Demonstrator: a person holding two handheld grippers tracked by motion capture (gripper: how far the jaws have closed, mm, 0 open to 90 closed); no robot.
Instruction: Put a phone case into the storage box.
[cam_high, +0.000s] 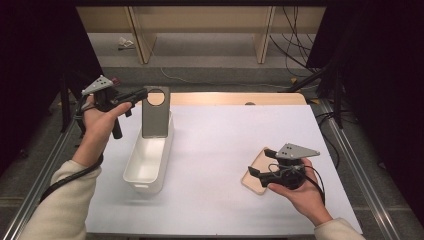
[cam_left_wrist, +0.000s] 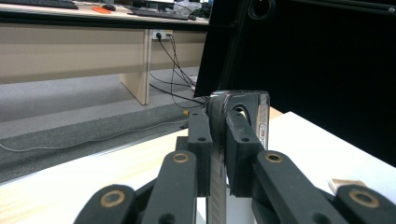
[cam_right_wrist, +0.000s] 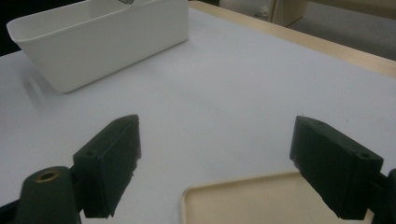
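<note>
A flat grey metal plate (cam_high: 155, 120) with a round hole near its top hangs upright over the far end of a white bin (cam_high: 131, 165). My left gripper (cam_high: 141, 94) is shut on the plate's top edge. In the left gripper view the jaws clamp the plate (cam_left_wrist: 262, 114) edge-on, with my left gripper (cam_left_wrist: 218, 135) closed around it. My right gripper (cam_high: 260, 161) is open and low over a shallow beige tray (cam_high: 252, 179) at the right. In the right gripper view, my right gripper (cam_right_wrist: 219, 154) has nothing between its jaws above the tray (cam_right_wrist: 243, 205). The bin (cam_right_wrist: 102, 42) lies beyond.
A white sheet (cam_high: 225, 135) covers the table, with a bare wooden strip (cam_high: 235, 98) along the far edge. Metal rails run down both table sides. Beyond the table are wooden desk legs, cables on the floor and dark screens.
</note>
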